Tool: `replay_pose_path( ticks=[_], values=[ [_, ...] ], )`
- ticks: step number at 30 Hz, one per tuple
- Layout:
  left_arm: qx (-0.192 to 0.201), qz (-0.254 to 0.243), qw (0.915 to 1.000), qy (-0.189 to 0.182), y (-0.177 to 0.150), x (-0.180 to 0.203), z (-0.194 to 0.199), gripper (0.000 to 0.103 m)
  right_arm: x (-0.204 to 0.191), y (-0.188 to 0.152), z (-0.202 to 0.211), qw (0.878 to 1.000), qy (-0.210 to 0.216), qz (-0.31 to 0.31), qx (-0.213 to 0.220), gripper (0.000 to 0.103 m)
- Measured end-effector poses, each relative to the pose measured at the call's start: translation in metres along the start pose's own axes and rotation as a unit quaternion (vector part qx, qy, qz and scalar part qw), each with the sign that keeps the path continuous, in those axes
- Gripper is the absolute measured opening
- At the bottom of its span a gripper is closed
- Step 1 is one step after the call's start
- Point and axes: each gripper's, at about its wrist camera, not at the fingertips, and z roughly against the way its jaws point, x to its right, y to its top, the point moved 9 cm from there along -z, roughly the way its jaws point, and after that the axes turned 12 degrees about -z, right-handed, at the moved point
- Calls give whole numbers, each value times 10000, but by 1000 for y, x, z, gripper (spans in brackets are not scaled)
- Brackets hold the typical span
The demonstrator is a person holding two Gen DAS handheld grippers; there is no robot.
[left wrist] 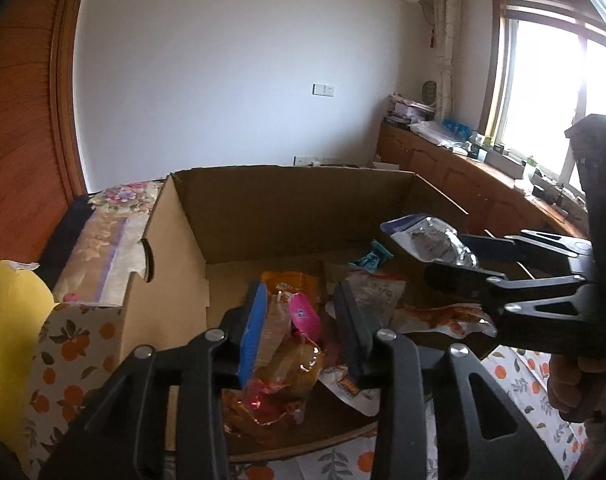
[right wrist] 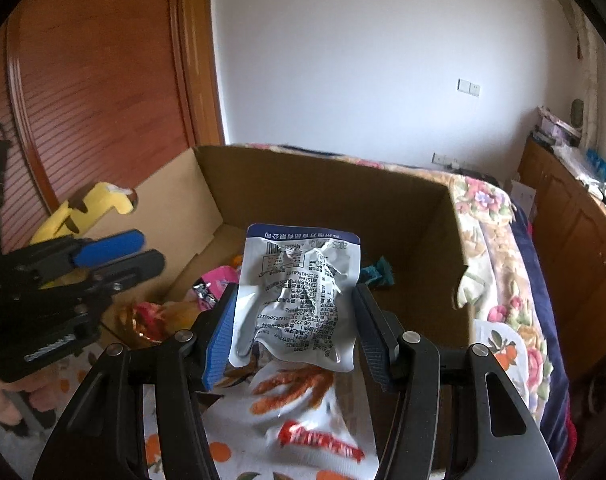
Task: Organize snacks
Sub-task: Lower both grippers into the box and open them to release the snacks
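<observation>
Cardboard fills your left wrist view: the open box (left wrist: 287,216) sits on an orange-print cloth (left wrist: 71,344), with snack packets heaped on its floor. Your left gripper (left wrist: 303,332) hangs over the near part of the heap, its jaws partly parted and pressing on nothing; a pink-topped packet (left wrist: 303,316) and crinkled amber wrappers (left wrist: 279,380) lie below and between them. To the right, your right gripper (left wrist: 463,256) reaches in over the box wall carrying a silver-and-blue pouch (left wrist: 431,240). A small teal sweet (left wrist: 373,258) lies far back on the box floor.

From your right wrist view, the right gripper (right wrist: 295,332) is clamped on the white pouch (right wrist: 299,292), pads pressing its two side edges. The pouch stands nearly upright, long axis running away from you along the fingers, blue-banded end pointing to the far wall, printed back facing the camera. It hangs over the near edge of the box, above an orange-printed packet (right wrist: 303,412) that is draped there. The left gripper (right wrist: 115,256) shows at the left, over the box's left part.

To place it well, you likely want to carry the pouch farther over bare box floor, lower it flat, then let go, keeping clear of the other gripper.
</observation>
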Motion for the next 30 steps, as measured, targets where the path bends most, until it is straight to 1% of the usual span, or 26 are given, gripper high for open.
replay_pose_path(
  ticks=[2,6,9,17,22,27,30],
  values=[
    [1,14,10000,14,0,-2,0,37,1,-3,-7,9999,16,-30,-122,57],
    [-27,13,9998,177,-2,-6,-1,40,2,-9,-20,9993,-36,-11,-370,57],
    [-58,44,9998,161,-4,-7,-3,41,5,-14,-26,9987,-80,-23,-502,57],
    [-18,14,9999,146,-5,-4,-5,42,9,-20,-23,9977,-12,-145,-659,59],
    [-48,-55,9999,76,-5,4,-2,42,4,-20,-3,9989,-53,-51,-466,59],
    [51,-99,9999,97,-1,10,23,42,-7,-19,26,9997,-107,56,-232,59],
    [73,-159,9997,160,1,12,39,42,-11,-19,46,9999,-98,-9,-75,59]
  ],
)
